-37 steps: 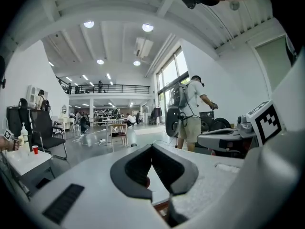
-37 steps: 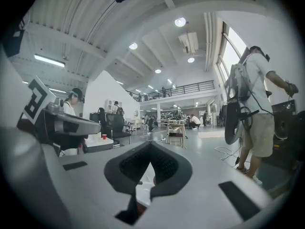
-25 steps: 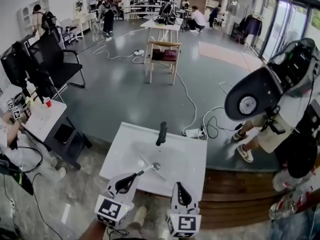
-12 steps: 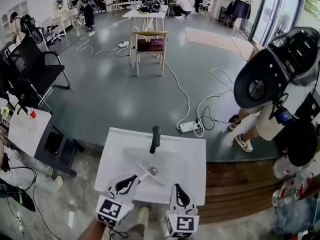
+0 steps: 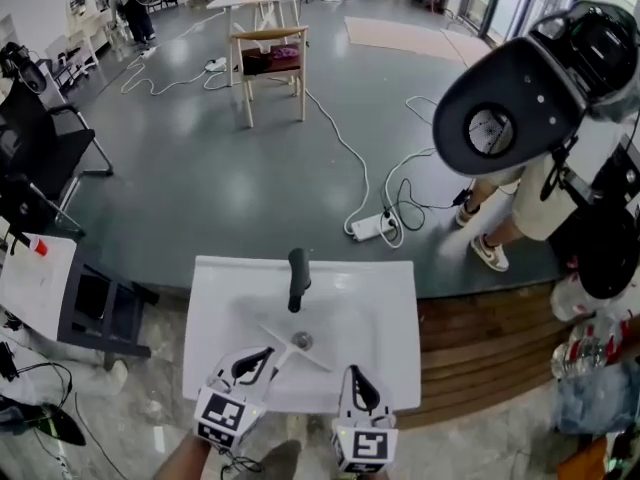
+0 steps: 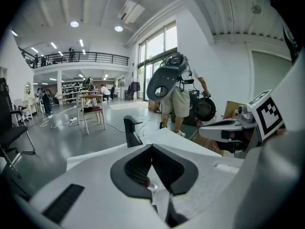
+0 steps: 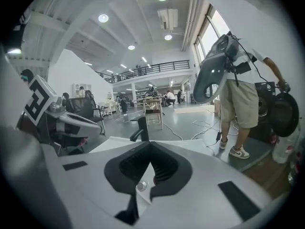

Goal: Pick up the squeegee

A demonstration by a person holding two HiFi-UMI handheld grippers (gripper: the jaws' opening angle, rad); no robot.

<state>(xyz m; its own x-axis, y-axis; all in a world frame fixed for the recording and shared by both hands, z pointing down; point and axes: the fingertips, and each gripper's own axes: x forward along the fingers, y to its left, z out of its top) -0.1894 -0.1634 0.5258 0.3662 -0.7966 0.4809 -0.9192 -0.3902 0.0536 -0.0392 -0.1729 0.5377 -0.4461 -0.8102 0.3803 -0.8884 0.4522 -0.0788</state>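
Pickup not started; squeegee [image 5: 291,341] lies flat in the sink [image 5: 392,293] by the drain, untouched; left gripper [image 6: 152,148] and right gripper [image 7: 150,146] are both closed and empty at the near rim; remaining: open, reach in, grab, lift.

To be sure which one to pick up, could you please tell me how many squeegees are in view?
1. The squeegee lies in the basin of the sink, just on the near side of the faucet. No other shows, though the near rim is partly hidden.

No legible text, label, brand or number visible.
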